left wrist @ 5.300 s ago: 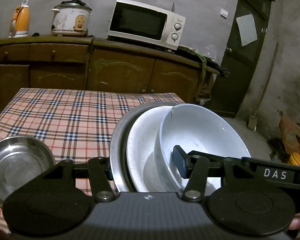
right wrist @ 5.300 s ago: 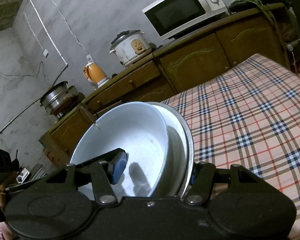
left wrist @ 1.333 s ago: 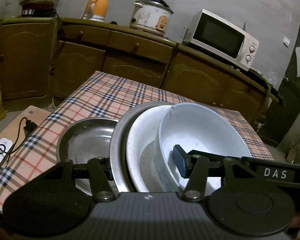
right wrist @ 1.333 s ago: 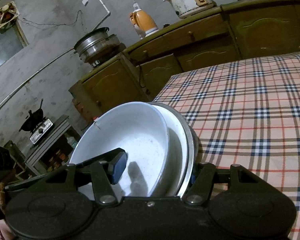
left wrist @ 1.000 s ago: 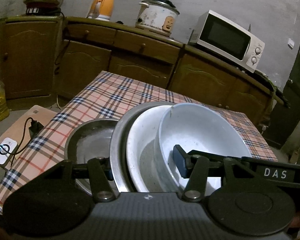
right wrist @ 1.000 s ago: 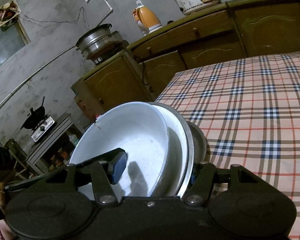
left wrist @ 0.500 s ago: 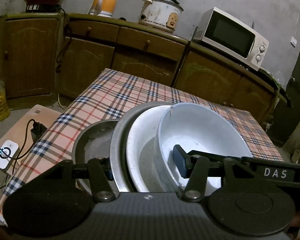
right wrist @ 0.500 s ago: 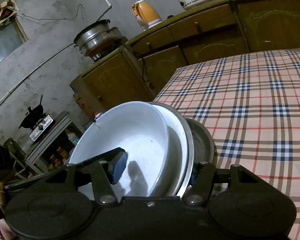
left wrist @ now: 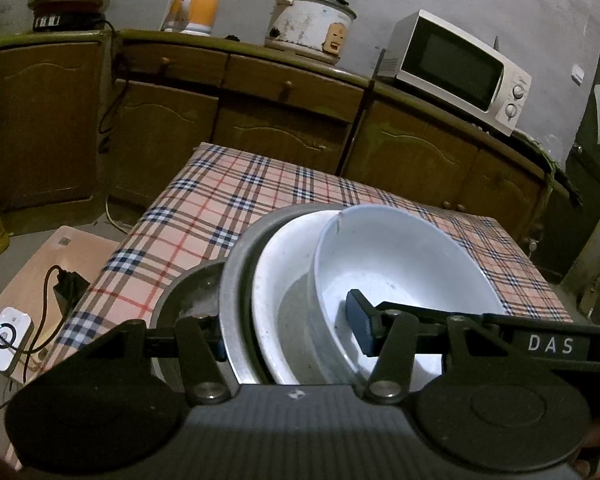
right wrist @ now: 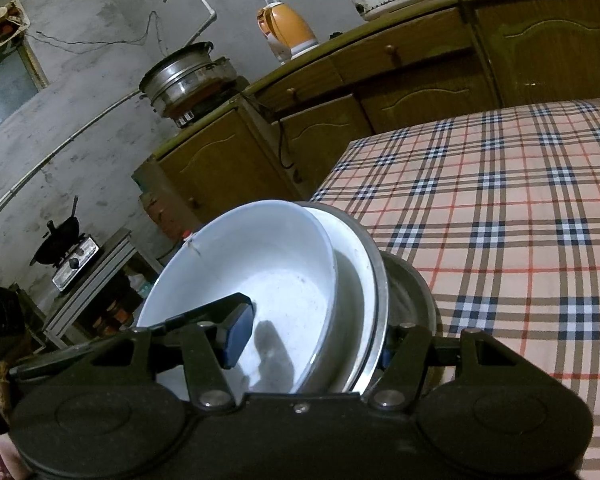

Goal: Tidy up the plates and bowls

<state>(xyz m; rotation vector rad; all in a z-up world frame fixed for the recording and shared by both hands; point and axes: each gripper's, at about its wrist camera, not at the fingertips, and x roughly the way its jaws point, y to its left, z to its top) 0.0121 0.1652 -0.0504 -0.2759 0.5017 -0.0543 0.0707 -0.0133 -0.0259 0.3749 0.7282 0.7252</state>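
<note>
A stack fills both views: a white bowl (left wrist: pixel 404 264) sits in a white plate (left wrist: pixel 280 280), which sits in a steel plate (left wrist: pixel 236 280). My left gripper (left wrist: pixel 288 340) is shut on one side of the stack. My right gripper (right wrist: pixel 312 340) is shut on the opposite side, where the bowl (right wrist: pixel 268 272) and the steel plate's rim (right wrist: pixel 380 288) show. The stack hangs just over a separate steel plate (left wrist: pixel 188 292) that lies on the plaid table (left wrist: pixel 228 208) near its front left corner; the lower plate also shows in the right wrist view (right wrist: pixel 412 292).
The plaid table (right wrist: pixel 500 216) stretches to the right. Wooden cabinets (left wrist: pixel 284 120) behind carry a microwave (left wrist: pixel 456 68), a rice cooker (left wrist: pixel 312 20) and an orange kettle (left wrist: pixel 196 0). A charger and cable (left wrist: pixel 4 336) lie on the floor to the left.
Both grippers have carried the stack left across the table and over the lone steel plate, which now sits mostly hidden under the stack. The grip has not changed.
</note>
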